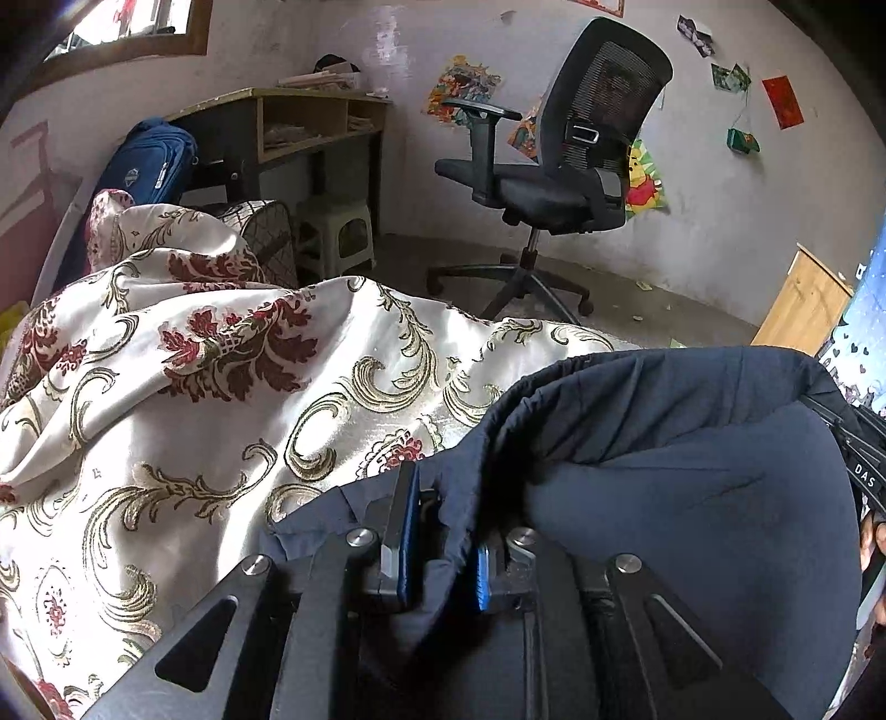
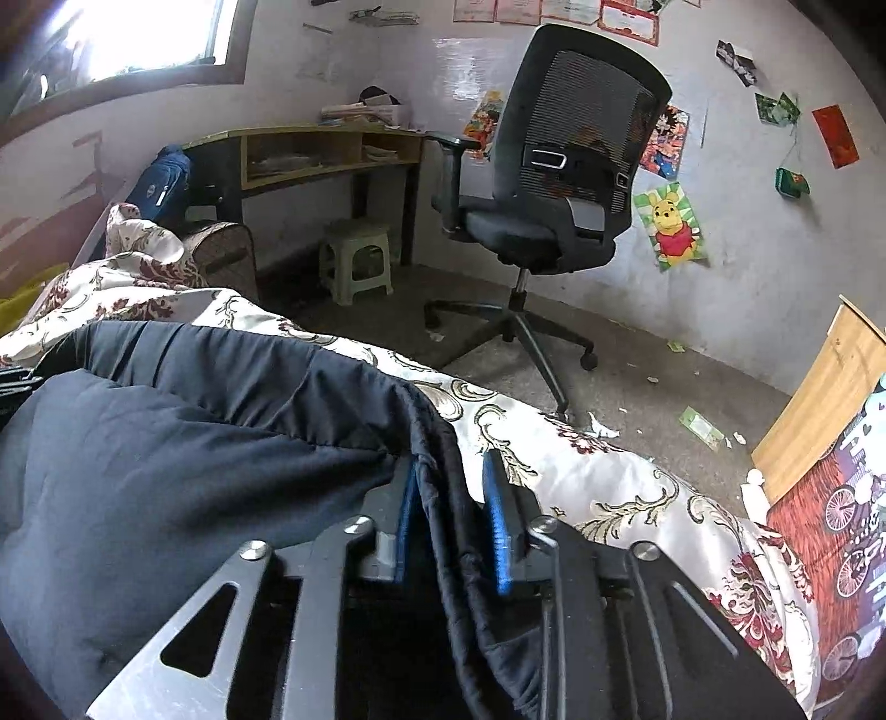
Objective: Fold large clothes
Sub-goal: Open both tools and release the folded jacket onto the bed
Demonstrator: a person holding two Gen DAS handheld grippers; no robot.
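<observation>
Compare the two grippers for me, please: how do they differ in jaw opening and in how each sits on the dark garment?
The left gripper has its jaws close together, a thin fold of the garment between them; the right gripper has a wider gap, and the gathered hem hangs loosely there, clear of one pad. The left works the garment's left edge, the right its right edge. Both have blue pads and point down over the floral bedspread.

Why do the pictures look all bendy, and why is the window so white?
In both wrist views a fisheye lens bends the room, so the desk curves and the corners go black. In the right wrist view daylight makes the window glare white; in the left wrist view it makes the patterned bedspread shine.
</observation>
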